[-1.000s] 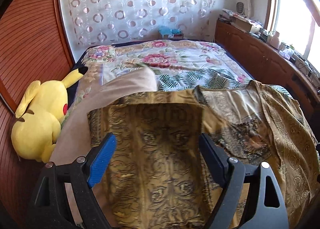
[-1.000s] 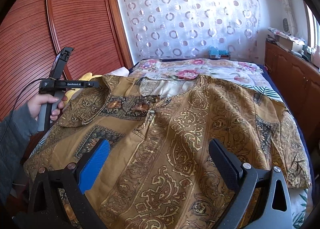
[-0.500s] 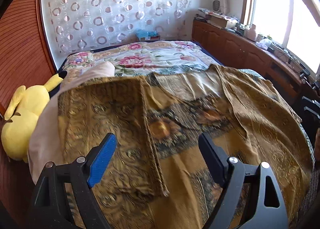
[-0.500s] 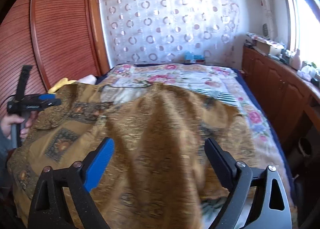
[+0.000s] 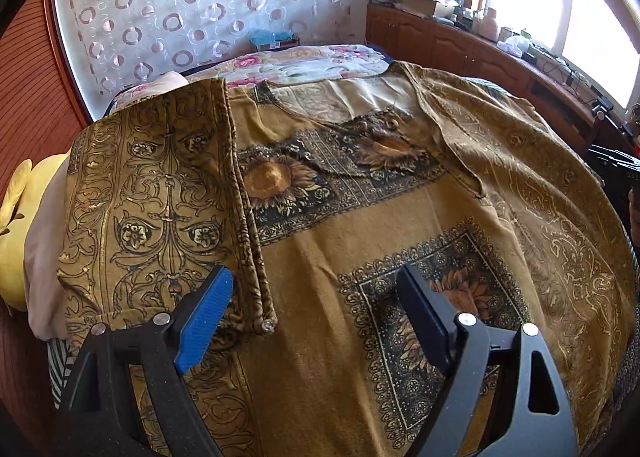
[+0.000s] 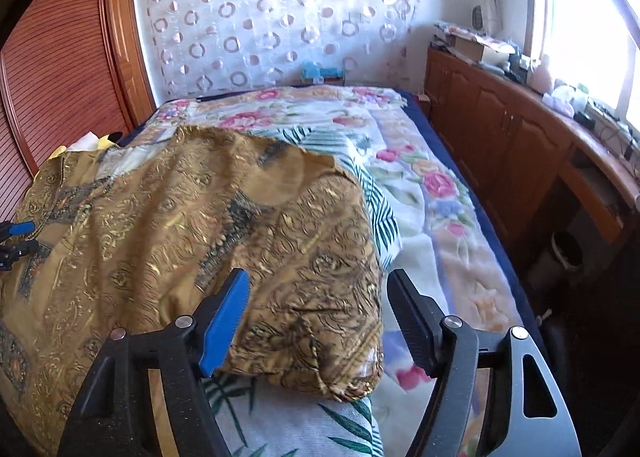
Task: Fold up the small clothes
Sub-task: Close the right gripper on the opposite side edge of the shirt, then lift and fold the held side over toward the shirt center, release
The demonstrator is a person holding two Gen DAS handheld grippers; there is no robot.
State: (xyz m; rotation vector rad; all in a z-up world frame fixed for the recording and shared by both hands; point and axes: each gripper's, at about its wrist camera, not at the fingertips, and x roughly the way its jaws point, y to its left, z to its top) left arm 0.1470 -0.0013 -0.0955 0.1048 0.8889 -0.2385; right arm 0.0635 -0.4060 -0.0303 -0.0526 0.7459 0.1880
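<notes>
Both grippers over the gold shirt on the bed, neither clamped.

Your left gripper (image 5: 316,317) stands wide apart above the gold patterned shirt (image 5: 360,217), which lies spread across the floral bedspread (image 6: 420,185); nothing is pinched between its pads, and a folded-over sleeve edge lies just beside the blue pad. Your right gripper (image 6: 320,317) is closing, its jaws still apart, with the shirt's bunched sleeve (image 6: 312,257) lying between the pads; no pad presses on the cloth.
</notes>
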